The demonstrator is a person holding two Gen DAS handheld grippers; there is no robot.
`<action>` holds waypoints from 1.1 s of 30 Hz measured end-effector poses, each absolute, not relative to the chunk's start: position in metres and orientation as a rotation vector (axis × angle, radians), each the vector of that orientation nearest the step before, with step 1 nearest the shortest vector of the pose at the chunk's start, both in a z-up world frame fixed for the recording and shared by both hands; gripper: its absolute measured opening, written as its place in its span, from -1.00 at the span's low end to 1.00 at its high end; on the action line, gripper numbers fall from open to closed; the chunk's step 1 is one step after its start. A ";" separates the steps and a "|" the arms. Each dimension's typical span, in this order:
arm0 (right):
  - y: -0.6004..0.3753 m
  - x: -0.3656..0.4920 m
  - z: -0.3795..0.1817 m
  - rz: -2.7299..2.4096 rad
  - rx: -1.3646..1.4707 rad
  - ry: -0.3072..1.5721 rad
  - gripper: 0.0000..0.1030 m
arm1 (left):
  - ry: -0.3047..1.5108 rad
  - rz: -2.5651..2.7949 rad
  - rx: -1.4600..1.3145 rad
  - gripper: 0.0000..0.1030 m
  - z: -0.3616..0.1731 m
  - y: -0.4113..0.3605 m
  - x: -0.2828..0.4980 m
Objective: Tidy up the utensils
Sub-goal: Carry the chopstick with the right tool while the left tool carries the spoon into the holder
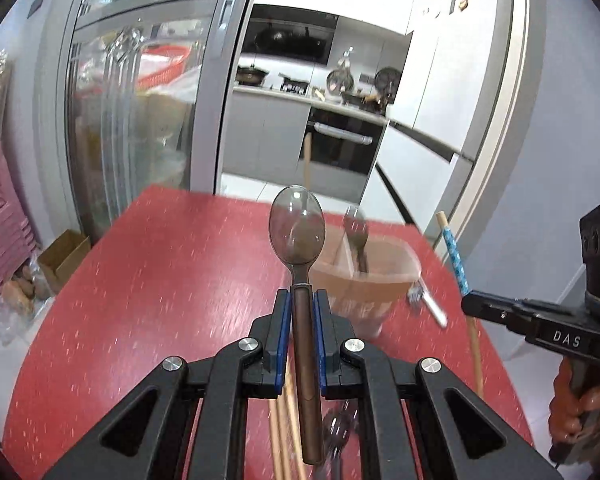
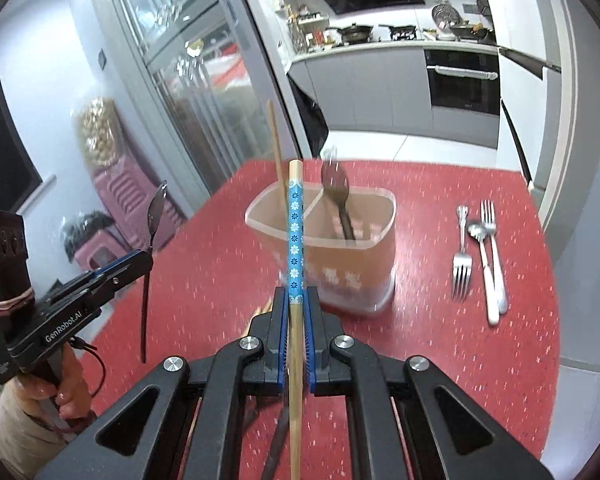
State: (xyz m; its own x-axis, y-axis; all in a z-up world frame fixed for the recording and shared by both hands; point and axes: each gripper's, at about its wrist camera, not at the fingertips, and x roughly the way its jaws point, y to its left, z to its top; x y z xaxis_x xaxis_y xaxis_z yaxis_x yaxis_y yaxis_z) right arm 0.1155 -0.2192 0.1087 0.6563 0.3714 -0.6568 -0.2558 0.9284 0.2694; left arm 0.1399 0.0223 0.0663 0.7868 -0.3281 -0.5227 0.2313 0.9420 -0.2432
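My left gripper (image 1: 302, 300) is shut on a clear brown plastic spoon (image 1: 297, 232), bowl up, held above the red table (image 1: 160, 280). It also shows in the right wrist view (image 2: 146, 258) at the left. My right gripper (image 2: 296, 300) is shut on a wooden chopstick with a blue flowered band (image 2: 295, 232), held upright in front of the translucent divided utensil holder (image 2: 340, 256). The holder (image 1: 380, 280) has a brown spoon (image 2: 338, 196) and a chopstick (image 2: 276, 152) standing in it. The right gripper (image 1: 476, 308) shows at the right of the left wrist view.
Two forks and a spoon with white handles (image 2: 480, 252) lie on the table right of the holder. More chopsticks (image 1: 284, 432) and a clear spoon (image 1: 338, 424) lie under my left gripper. Pink stools (image 2: 128, 200) and a glass cabinet (image 1: 132, 120) stand beyond the table's left edge.
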 end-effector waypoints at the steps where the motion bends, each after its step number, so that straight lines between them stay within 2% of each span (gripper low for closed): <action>1: -0.221 0.120 0.112 0.354 0.167 0.766 -0.84 | 0.583 -0.306 -0.175 -0.33 0.070 0.022 0.143; 10: -0.231 0.167 0.155 0.327 0.230 0.637 -0.84 | 0.467 -0.307 -0.210 -0.33 0.110 0.004 0.194; 15: -0.228 0.198 0.165 0.310 0.235 0.579 -0.84 | 0.443 -0.281 -0.213 -0.33 0.110 -0.007 0.224; 33: -0.223 0.276 0.128 0.220 0.154 0.448 -0.84 | 0.374 -0.188 -0.182 -0.33 0.069 -0.034 0.281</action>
